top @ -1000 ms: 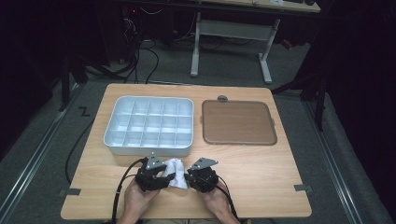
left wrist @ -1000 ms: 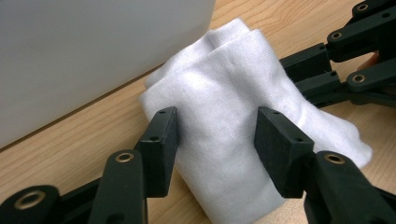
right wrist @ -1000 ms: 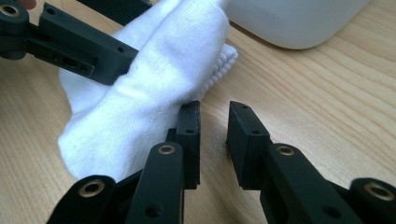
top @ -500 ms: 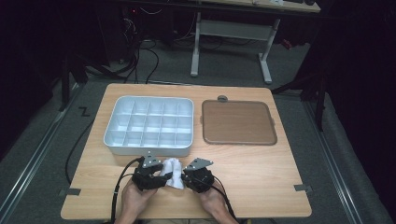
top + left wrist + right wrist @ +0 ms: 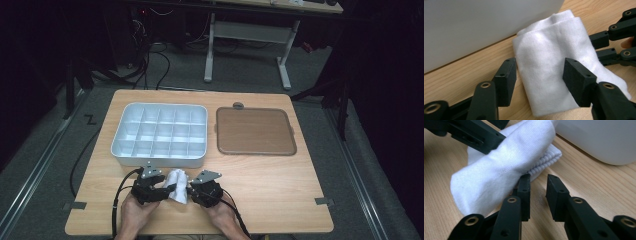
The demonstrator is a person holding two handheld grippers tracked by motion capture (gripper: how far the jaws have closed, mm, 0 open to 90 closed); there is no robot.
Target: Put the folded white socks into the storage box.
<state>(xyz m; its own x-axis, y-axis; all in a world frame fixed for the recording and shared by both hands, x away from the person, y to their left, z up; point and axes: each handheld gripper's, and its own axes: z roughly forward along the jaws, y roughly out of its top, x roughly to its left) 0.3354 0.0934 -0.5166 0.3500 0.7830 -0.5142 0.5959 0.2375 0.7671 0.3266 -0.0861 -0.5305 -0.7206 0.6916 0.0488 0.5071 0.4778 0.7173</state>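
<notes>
A folded white cloth (image 5: 177, 186) lies on the wooden table (image 5: 280, 200) between the two grippers, just on the near side of the white compartment tray (image 5: 159, 133).

The left gripper (image 5: 167, 190) reaches in from the cloth's left. In the left gripper view its jaws straddle the cloth (image 5: 554, 67): one pad stands at the cloth's folded edge with a sliver of gap, the other rests over the cloth's top face. The jaws have just been opening and now stand wide, with the cloth between them but not pinched. Behind the cloth, past the jaw tips, rises the tray's pale wall (image 5: 481, 27), and the other gripper's black links show beyond the cloth to the right.

The right gripper (image 5: 192, 189) sits at the cloth's right. In the right gripper view its jaws are narrow, parted by a slim gap that holds only bare table; they have just been opening slightly. The cloth (image 5: 499, 172) lies beside the left jaw, its ribbed hem touching that jaw's outer tip. The tray's rounded corner (image 5: 604, 142) stands ahead and to the right of the jaws.

Beyond the right gripper, beside the tray, lies a brown tray lid (image 5: 255, 131).
</notes>
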